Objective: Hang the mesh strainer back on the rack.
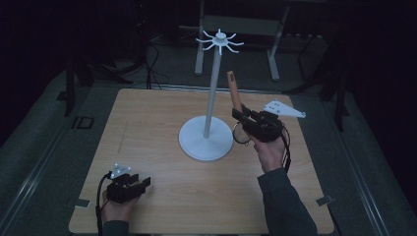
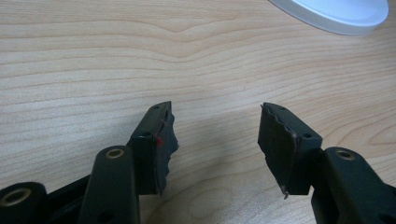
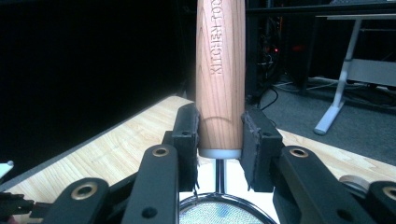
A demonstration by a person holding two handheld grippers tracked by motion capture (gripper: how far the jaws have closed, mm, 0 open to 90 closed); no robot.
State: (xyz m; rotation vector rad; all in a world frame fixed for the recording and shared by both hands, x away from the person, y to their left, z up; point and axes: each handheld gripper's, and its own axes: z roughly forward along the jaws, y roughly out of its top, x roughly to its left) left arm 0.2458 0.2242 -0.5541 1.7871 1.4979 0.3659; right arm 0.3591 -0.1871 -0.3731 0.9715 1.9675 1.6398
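Pale wood table [image 1: 162,196] in a dark room; left tool [image 2: 215,140] spread, right tool [image 3: 219,135] pinching strainer handle [image 3: 220,70]

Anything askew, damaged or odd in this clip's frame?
Little stands out. The right tool grips the strainer by its wooden handle, mesh end down, beside the white hook stand. The black pads on the left tool look frayed and ragged at their edges; that tool is open over the table.
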